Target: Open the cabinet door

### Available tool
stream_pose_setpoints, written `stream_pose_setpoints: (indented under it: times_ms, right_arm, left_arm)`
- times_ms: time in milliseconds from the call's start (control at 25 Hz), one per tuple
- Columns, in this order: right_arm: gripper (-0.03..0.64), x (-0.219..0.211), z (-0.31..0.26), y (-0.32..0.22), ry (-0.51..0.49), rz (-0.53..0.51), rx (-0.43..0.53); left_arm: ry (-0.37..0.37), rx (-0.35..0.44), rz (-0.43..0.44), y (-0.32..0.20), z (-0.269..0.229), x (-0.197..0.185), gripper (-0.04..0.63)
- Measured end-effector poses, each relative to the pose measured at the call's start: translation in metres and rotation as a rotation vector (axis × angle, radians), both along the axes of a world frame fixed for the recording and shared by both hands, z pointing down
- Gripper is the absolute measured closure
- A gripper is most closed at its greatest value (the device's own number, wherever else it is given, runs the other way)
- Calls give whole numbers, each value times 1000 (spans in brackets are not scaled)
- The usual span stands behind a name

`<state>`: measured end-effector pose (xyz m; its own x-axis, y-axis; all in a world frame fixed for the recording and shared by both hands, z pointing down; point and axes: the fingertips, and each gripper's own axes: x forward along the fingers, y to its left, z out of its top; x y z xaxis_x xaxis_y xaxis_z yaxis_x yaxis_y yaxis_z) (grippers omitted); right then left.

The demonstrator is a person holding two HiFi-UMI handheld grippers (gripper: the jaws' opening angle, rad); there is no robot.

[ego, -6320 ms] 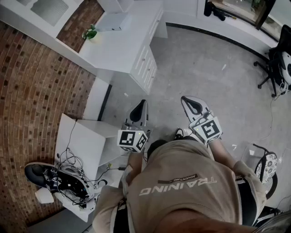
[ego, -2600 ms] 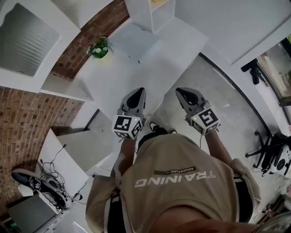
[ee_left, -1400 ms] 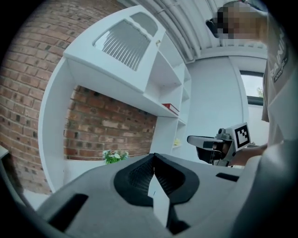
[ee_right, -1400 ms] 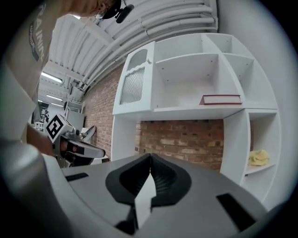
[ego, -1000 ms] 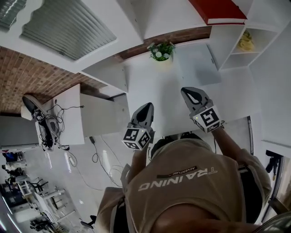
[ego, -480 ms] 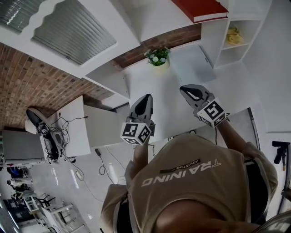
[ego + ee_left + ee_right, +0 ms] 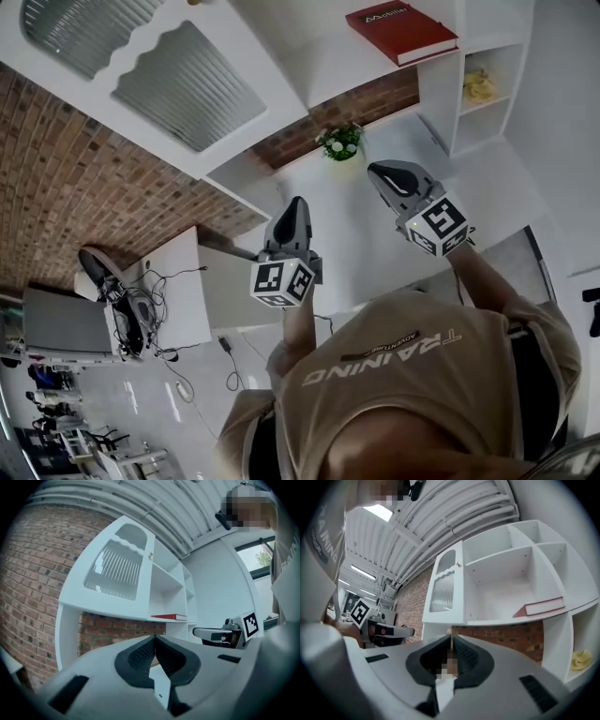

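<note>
A white wall cabinet has a closed door (image 7: 187, 86) with ribbed glass panes and a small knob (image 7: 151, 555) at its right edge; the door (image 7: 445, 585) also shows in the right gripper view. Both grippers are held side by side in front of and below it, apart from it. My left gripper (image 7: 296, 201) is shut with nothing between its jaws, its tips (image 7: 155, 637) meeting. My right gripper (image 7: 376, 170) is also shut and empty, pointing at the cabinet's lower edge (image 7: 451, 638).
Open white shelves right of the door hold a red book (image 7: 401, 30) and a yellow object (image 7: 478, 84). A potted plant (image 7: 339, 142) stands on the white counter (image 7: 375, 244) against a brick wall (image 7: 66, 169). Cables and gear (image 7: 127, 305) lie on a low stand at left.
Both grippers have risen, still side by side and shut. The view has swung upward, so the glass door and the red book now show more fully.
</note>
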<state>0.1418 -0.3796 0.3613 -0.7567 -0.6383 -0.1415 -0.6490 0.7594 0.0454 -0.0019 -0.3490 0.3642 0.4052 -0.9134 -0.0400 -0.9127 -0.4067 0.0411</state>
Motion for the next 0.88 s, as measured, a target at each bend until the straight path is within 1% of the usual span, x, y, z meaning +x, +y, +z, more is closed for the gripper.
stream_pose_setpoints:
  times_ms: [40,120,160,200,240,320,480,600,760,880]
  right_arm:
    - [601,0,-5,0,-1,13,10]
    - [598,-1,-12,1,-13,8,12]
    - [576,-3,-14,1,-17,-7,3]
    - [510,-5,-16,1,-16,-25,-11]
    - [474,-8,-18,0,-11,-38,-22]
    - [476,-12,-24,-4,-2,-34,-16]
    - [476,-14,-36,-18,24,13,24]
    - [476,-21,-46,-31,19,3,24]
    - [476,-36,-61,-41,41,-20,34]
    - [476,-45,-68,-54,66,-23,53]
  left_arm:
    - [5,-11,-4,0,-1,-3,588]
    - [35,-30,-4,1,-3,-8,588]
    - [47,-31,-2,2,-5,-8,588]
    - [51,-27,0,1,-9,-9,588]
    - [50,-20,3,1,-12,-9,588]
    - [47,-9,14,0,-17,-8,588]
    - [48,-4,33,-1,-15,-5,588]
    - [36,3,47,-7,-16,-3,588]
    - [22,15,68,-12,-25,-2,588]
    - [41,10,84,-15,-24,-2,588]
